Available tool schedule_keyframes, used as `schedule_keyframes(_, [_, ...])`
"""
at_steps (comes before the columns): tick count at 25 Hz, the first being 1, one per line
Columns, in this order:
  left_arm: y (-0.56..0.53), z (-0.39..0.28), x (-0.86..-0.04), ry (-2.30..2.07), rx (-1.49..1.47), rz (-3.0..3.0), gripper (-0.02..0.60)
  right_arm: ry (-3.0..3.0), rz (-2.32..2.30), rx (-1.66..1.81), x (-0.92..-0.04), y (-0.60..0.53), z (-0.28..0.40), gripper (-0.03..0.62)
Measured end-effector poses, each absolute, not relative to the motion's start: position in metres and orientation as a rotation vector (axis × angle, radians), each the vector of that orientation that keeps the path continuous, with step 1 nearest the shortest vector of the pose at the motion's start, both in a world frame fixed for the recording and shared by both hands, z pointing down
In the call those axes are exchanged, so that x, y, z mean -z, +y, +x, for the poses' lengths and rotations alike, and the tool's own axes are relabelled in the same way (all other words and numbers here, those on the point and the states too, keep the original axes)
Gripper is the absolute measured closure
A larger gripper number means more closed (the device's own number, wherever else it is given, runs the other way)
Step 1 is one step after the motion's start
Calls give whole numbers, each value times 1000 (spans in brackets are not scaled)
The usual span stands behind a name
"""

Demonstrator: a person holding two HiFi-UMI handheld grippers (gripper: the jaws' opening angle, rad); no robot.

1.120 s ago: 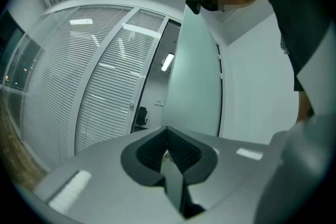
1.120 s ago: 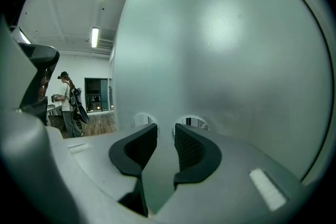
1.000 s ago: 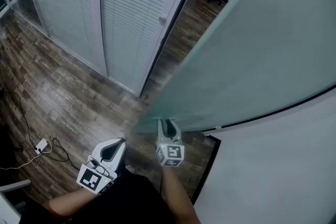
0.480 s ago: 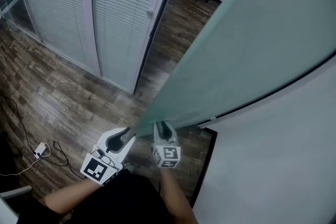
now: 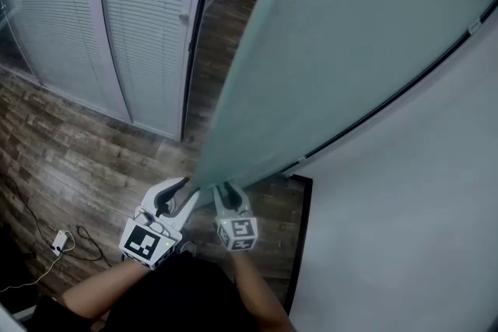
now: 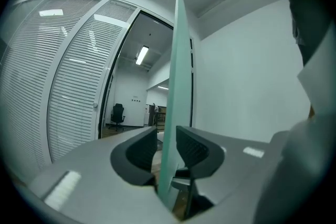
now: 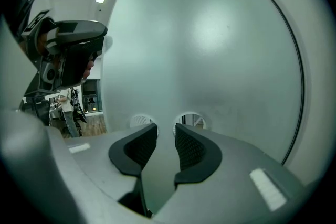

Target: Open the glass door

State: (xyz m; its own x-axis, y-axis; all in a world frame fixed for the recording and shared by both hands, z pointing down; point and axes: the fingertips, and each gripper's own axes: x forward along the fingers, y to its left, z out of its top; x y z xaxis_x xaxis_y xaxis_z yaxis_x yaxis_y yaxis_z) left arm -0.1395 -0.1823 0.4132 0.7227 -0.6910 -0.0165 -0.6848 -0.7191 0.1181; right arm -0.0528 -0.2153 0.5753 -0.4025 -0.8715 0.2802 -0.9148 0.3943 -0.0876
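Note:
The frosted, green-tinted glass door (image 5: 350, 35) stands partly swung, its free edge low in the head view. My left gripper (image 5: 191, 188) sits at that edge. In the left gripper view the door (image 6: 176, 60) shows as a thin upright strip between the jaws of my left gripper (image 6: 166, 136). Those jaws have just been opening and stand apart, the pads off the glass. My right gripper (image 5: 226, 189) points at the door's broad face (image 7: 210, 50). In its own view the right gripper (image 7: 165, 131) has a gap with nothing in it. Two round clear spots (image 7: 190, 119) show in the glass.
Partition walls with white blinds (image 5: 140, 12) stand to the left, with a dark doorway frame (image 5: 194, 35) beside them. A white wall (image 5: 405, 206) fills the right. A cable with an adapter (image 5: 58, 241) lies on the wooden floor (image 5: 70, 152). An office chair (image 6: 117, 113) stands beyond the doorway.
My left gripper moved from the floor side up to the door's edge, and its jaws went from shut to wide. The door has swung further across the view. The right gripper stayed at the door.

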Motion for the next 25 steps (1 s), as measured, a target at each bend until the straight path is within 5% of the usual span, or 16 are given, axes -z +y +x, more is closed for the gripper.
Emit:
schedule_keyframes(9, [-155, -124, -408, -944, 22, 2913, 529, -2421, 1674, -342, -577, -185, -51, 474])
schedule_keyframes(16, [-133, -106, -413, -689, -62, 3011, 537, -2391, 1817, -334, -568, -135, -50, 391])
schedule_keyframes(25, [-92, -98, -416, -413, -60, 3036, 529, -2197, 2153, -327, -564, -66, -71, 398])
